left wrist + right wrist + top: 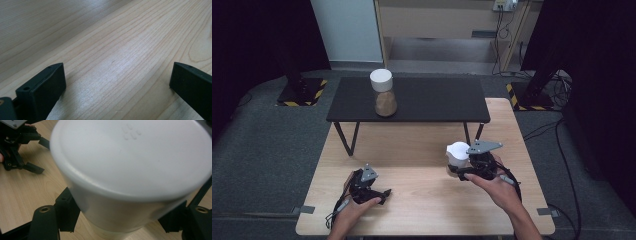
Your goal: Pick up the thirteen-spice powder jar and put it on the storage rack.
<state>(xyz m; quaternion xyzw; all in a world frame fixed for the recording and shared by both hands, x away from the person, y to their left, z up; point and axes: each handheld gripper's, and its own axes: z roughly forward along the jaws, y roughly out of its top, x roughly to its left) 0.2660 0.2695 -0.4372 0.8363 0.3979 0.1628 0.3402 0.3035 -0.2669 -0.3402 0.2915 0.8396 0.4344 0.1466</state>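
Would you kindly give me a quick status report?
Right tongs shut on white-lidded jar. Left tongs open over table. Nothing in the way.

No word, brand name, label or number can be read anywhere. The white plastic jar lid (130, 157) bears only a small cluster of raised dots (131, 132) on its top, which spell nothing. The yellow-and-black hazard stripes (319, 89) on the dark floor plates beyond the pale wooden surface (412, 145) are the one warning marking, and they carry no writing.
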